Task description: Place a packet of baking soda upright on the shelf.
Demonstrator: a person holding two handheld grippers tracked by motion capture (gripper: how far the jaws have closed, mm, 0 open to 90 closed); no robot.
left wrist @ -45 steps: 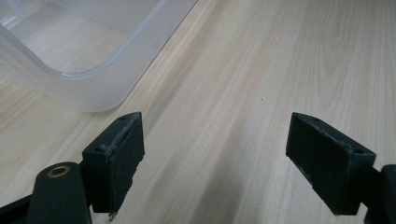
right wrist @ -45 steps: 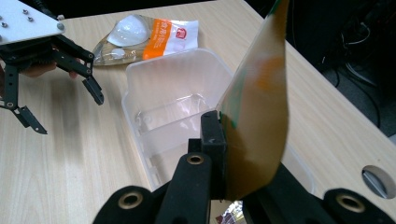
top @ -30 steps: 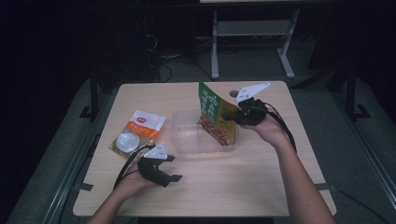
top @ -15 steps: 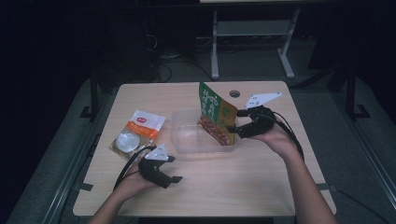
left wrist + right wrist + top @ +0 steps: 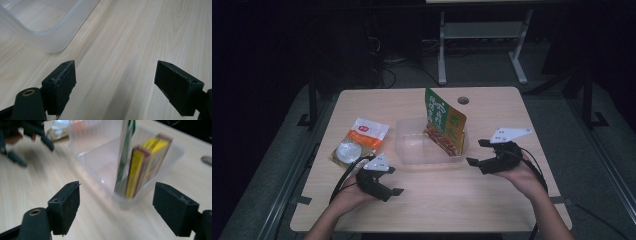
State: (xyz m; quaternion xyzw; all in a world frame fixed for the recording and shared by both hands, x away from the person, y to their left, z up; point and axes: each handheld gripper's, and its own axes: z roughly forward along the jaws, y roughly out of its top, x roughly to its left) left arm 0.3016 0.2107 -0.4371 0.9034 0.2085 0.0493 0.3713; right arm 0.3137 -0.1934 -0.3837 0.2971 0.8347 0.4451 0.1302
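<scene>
Both black grippers, left [image 5: 388,181] and right [image 5: 478,152], gape empty beside the translucent plastic tub [image 5: 412,150] holding glossy packets [image 5: 444,125].

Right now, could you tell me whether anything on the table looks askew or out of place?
The green packet stands on end in the clear tub, leaning and rising well above its rim; nothing looks spilled.
</scene>
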